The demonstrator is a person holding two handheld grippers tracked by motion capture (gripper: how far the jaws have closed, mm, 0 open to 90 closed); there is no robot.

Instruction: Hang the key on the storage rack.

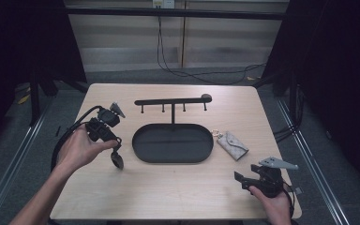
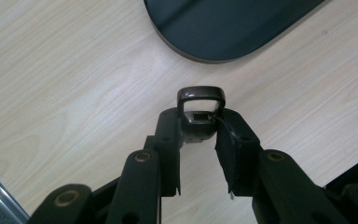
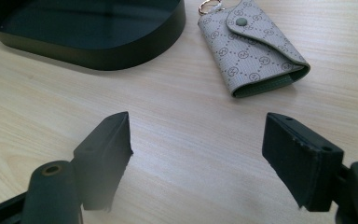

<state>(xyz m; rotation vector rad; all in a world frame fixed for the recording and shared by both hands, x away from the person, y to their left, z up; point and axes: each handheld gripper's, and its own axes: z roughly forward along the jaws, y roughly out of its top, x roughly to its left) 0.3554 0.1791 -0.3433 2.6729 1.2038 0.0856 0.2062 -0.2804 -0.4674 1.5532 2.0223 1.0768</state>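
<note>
The surface (image 1: pixel 168 187) carries the tray (image 1: pixel 172 143), my landmark. Right of it lies the pouch (image 1: pixel 233 145); my right tool (image 1: pixel 245 180) gapes, released, near it. Left of the tray, my left tool (image 1: pixel 117 157) grasps a fob (image 2: pixel 199 114) by its end; that thin grip could let it twist out.

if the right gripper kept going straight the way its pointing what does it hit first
Probably the beige monogram-patterned key pouch: it lies ahead of the open right gripper, slightly off to one side, with bare wooden table between. Depth is hard to judge.
</note>
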